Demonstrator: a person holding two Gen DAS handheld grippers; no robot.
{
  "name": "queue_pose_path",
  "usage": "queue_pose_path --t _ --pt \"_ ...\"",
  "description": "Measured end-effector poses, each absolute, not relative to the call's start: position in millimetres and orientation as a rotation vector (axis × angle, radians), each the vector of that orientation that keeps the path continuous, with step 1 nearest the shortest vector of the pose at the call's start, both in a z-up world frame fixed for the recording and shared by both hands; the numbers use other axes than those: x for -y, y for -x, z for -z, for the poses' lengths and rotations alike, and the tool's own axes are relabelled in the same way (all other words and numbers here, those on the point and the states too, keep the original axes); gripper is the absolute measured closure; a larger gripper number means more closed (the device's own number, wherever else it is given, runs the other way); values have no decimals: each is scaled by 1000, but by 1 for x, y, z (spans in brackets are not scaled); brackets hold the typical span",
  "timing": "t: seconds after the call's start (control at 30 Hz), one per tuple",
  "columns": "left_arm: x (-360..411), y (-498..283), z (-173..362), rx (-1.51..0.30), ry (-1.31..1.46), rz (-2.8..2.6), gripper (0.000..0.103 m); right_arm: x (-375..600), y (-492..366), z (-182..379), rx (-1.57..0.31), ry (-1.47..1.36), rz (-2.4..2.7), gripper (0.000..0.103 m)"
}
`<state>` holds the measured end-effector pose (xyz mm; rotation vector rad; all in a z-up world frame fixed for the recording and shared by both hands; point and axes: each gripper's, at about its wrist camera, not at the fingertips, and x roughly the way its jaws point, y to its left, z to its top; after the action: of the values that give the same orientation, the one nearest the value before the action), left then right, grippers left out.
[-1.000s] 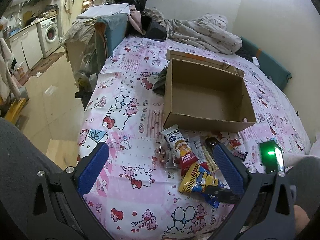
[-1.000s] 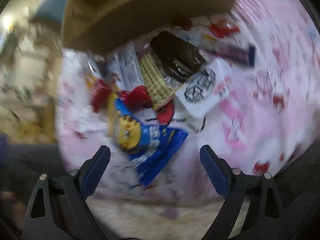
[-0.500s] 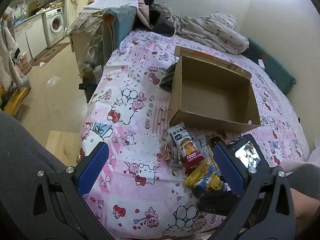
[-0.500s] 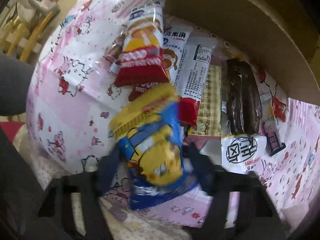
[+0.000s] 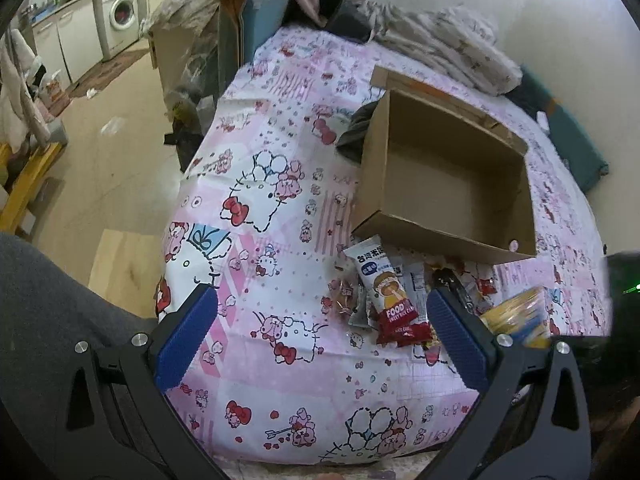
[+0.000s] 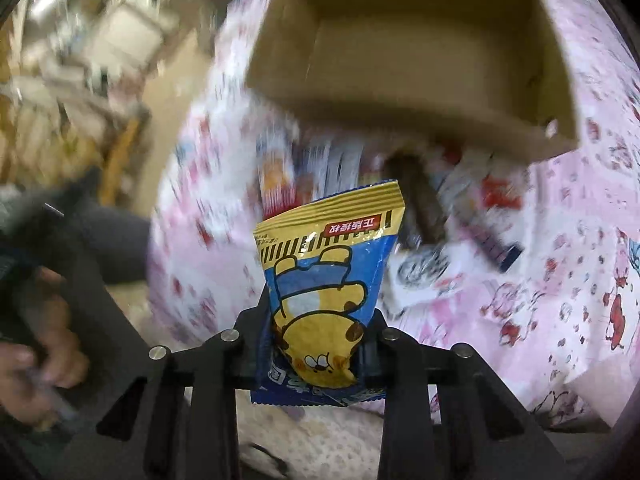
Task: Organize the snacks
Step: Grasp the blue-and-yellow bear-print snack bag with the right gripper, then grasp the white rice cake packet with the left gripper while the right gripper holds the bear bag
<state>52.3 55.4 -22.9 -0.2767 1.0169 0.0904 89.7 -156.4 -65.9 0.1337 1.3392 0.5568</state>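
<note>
Lifted off the bed since a second ago, the blue-and-yellow snack bag [image 6: 326, 280] now hangs pinched in the right gripper [image 6: 320, 344]. Left gripper [image 5: 320, 336] hovers wide open and empty near the bed's [image 5: 280, 360] front edge, left of the remaining snacks [image 5: 394, 300]. Carry the bag level over the cardboard box's [image 6: 400, 96] near wall before parting the fingers.

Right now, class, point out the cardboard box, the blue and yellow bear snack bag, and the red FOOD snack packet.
cardboard box [image 5: 448, 196], left wrist view, bare inside floor.
blue and yellow bear snack bag [image 6: 324, 280], right wrist view, printed front.
red FOOD snack packet [image 5: 396, 308], left wrist view, red lower half.
</note>
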Motion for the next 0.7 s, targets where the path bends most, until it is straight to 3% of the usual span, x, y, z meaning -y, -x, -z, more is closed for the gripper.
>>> queue_pose_path --t 0.2,0.37,0.6,0.7 --pt "-53 -83 31 -1093 337 -120 5 202 -111 39 -1137 -311 -522 70" --pt "-38 -108 52 -1201 386 -124 36 218 -118 67 -1129 -425 -477 70" --pt "-6 -136 91 -1323 379 -184 40 244 -118 68 -1123 -514 -441 70" --pt "8 -142 106 -1359 354 -185 48 249 -118 70 -1128 -546 -447 70"
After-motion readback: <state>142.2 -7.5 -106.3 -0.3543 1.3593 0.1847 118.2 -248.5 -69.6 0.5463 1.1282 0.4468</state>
